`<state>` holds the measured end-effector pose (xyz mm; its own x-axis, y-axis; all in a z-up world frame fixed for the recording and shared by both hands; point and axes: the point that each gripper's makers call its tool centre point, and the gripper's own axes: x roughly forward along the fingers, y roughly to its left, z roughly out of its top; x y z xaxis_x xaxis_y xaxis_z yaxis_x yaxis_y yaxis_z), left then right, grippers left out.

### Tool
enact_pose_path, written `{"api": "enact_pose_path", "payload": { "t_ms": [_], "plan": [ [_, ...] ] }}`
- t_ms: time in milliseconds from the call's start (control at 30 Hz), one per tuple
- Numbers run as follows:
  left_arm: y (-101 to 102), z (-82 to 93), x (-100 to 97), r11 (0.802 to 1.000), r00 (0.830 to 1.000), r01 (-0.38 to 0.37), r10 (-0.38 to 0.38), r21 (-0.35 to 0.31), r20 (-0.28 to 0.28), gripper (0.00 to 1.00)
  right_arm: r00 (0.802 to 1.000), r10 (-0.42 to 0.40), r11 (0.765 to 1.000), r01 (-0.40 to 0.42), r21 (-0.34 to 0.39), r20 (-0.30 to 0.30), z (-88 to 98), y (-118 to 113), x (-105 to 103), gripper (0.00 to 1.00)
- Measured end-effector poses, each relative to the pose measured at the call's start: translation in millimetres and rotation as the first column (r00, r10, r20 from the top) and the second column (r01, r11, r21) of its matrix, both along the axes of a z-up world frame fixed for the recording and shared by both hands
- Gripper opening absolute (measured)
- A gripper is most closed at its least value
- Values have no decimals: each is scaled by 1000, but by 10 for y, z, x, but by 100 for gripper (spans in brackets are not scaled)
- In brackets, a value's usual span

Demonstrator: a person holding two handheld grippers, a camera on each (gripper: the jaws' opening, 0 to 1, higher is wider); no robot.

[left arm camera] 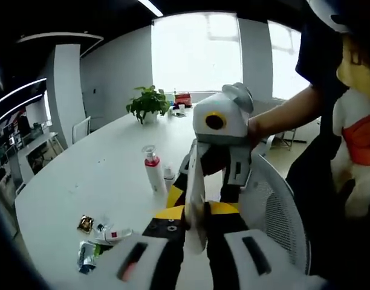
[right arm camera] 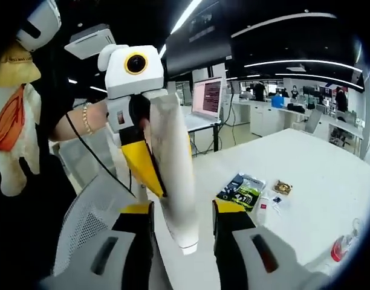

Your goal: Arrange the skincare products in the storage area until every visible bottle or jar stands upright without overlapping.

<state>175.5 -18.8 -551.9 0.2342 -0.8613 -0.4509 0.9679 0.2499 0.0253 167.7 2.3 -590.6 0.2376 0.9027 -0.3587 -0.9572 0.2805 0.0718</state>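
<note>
A long white tube (left arm camera: 194,181) hangs in the air over the table edge, between both grippers. My left gripper (left arm camera: 197,212) is shut on its lower part, the yellow pads pressed to it. My right gripper (left arm camera: 212,172) comes in from above and stands open around the tube (right arm camera: 176,181), with gaps on both sides in the right gripper view (right arm camera: 184,212). On the table a white pump bottle with a red collar (left arm camera: 152,170) stands upright beside a small bottle (left arm camera: 168,176). A small tube with a red label (left arm camera: 113,234), a gold packet (left arm camera: 85,223) and a green sachet (left arm camera: 87,254) lie flat.
The long white table (left arm camera: 94,175) carries a potted plant (left arm camera: 149,103) at its far end. A grey mesh chair (left arm camera: 282,211) stands against the near edge under the grippers. A person (left arm camera: 330,121) stands at the right. Desks and a lit screen (right arm camera: 208,96) lie beyond.
</note>
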Motion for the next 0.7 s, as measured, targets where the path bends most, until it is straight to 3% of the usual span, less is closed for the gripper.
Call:
{"api": "enact_pose_path", "payload": {
  "t_ms": [300,600,700],
  "plan": [
    [-189,-125,198,1000,1000,11,-11,19,7,17,994,-106,994,105,-37,-32,-203,-323,79,59],
    [-308,-218,449,1000,1000,1,-2,22,24,17,979,-181,983,178,-49,-90,-330,-555,17,71],
    [-352,-327,539,1000,1000,5,-6,24,26,17,973,-204,979,199,-55,-107,-384,-615,5,75]
  ]
}}
